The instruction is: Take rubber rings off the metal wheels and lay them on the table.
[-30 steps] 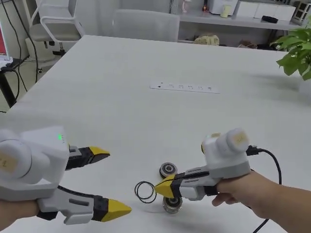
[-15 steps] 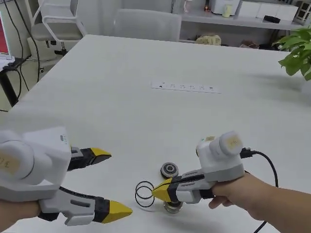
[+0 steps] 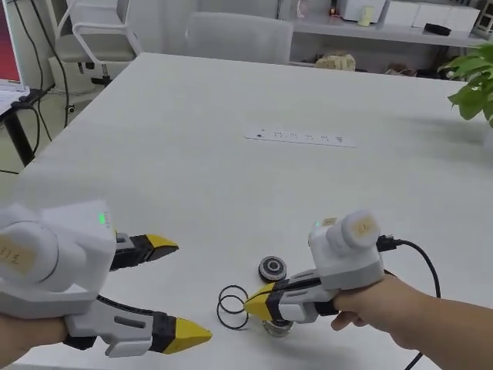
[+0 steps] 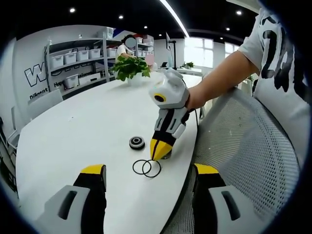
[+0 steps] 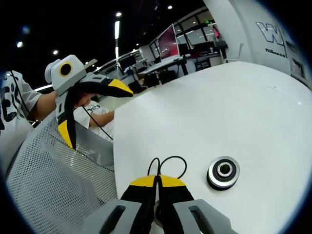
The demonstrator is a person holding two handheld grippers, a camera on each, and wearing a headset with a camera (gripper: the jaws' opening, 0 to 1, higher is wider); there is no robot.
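Observation:
Two thin black rubber rings (image 3: 231,305) (image 4: 146,167) (image 5: 168,165) lie overlapping on the white table (image 3: 231,169). My right gripper (image 3: 253,304) (image 4: 157,150) (image 5: 157,179) is shut, with its yellow tips at the rings' near edge; whether it pinches a ring is unclear. One metal wheel (image 3: 272,268) (image 4: 137,142) (image 5: 224,171) lies flat just beyond. A second wheel (image 3: 277,327) (image 4: 166,155) sits partly hidden under the right gripper. My left gripper (image 3: 181,290) (image 4: 148,169) (image 5: 96,114) hangs open to the left of the rings, with nothing between its fingers.
A white strip with small marks (image 3: 300,137) lies mid-table. A green plant (image 3: 474,81) stands at the far right edge. Chairs (image 3: 235,35) and shelves stand beyond the far side. The right gripper's black cable (image 3: 420,254) trails off to the right.
The right gripper has eased slightly left and lower toward the rings. The left gripper has held its place, still open.

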